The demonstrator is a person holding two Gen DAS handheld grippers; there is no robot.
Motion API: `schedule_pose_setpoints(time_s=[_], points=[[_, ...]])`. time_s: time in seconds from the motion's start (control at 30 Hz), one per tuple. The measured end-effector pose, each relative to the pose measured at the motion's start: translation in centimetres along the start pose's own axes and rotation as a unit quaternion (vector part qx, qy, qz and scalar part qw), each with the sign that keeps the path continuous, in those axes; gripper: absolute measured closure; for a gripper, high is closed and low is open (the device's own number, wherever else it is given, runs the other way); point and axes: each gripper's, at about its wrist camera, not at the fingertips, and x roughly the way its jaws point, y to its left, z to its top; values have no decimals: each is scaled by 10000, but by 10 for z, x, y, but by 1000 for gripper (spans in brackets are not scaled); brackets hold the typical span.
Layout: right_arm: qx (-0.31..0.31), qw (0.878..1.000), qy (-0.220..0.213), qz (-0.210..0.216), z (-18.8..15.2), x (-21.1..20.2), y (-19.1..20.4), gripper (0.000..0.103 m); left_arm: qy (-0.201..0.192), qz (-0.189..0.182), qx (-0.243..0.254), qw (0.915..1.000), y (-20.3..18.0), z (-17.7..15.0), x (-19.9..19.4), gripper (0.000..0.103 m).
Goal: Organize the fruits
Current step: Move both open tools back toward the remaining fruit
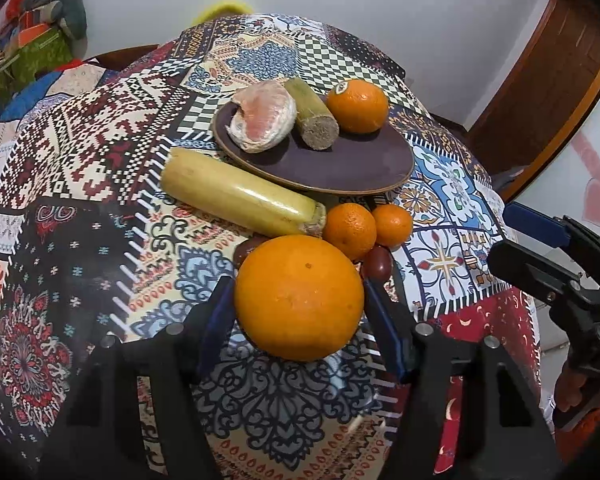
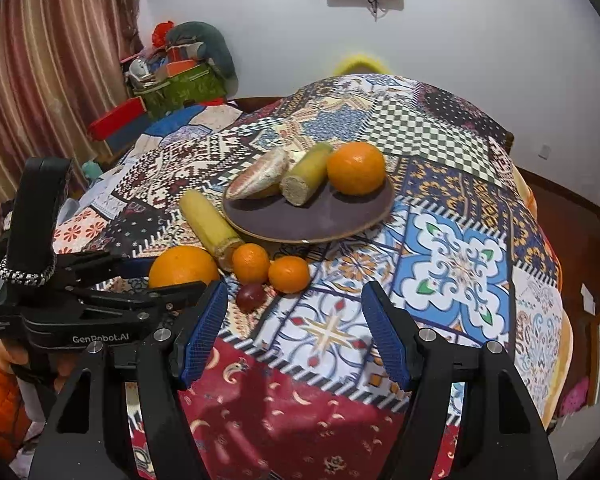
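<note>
My left gripper (image 1: 299, 308) is shut on a large orange (image 1: 299, 297), its blue pads against both sides; the orange also shows in the right wrist view (image 2: 183, 266). A dark purple plate (image 1: 340, 164) holds a peeled pomelo (image 1: 262, 118), a short sugarcane piece (image 1: 310, 114) and an orange (image 1: 357, 107). Beside the plate lie a long sugarcane piece (image 1: 240, 194), two tangerines (image 1: 349, 230) (image 1: 393, 225) and small dark red fruits (image 1: 377, 266). My right gripper (image 2: 294, 332) is open and empty above the tablecloth's front edge, right of the left gripper (image 2: 100, 292).
The round table has a patchwork cloth (image 2: 460, 264) that falls away at the front and right. Clutter with boxes (image 2: 172, 80) stands at the back left by a striped curtain. A wooden door frame (image 1: 548, 92) is at the right.
</note>
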Motion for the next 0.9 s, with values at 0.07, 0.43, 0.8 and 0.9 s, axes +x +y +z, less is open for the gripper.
schedule_pose_setpoints(time_s=[0.07,0.43,0.8,0.9], points=[[-84,9999,0,60,4,2,7,37,-67,58,-33,10000,4,0,-5,39],[-601,9975,184,318,25,41,46,37,-520,718,-278,9957,65,-4,-45,39],[-835,9923,847,330,37,93,63,61,-631,684,-152,9955,85,-13,-38,39],[-884,9915,906,288,36,95,66,62,-681,586,-144,9959,87,-12,-35,39]])
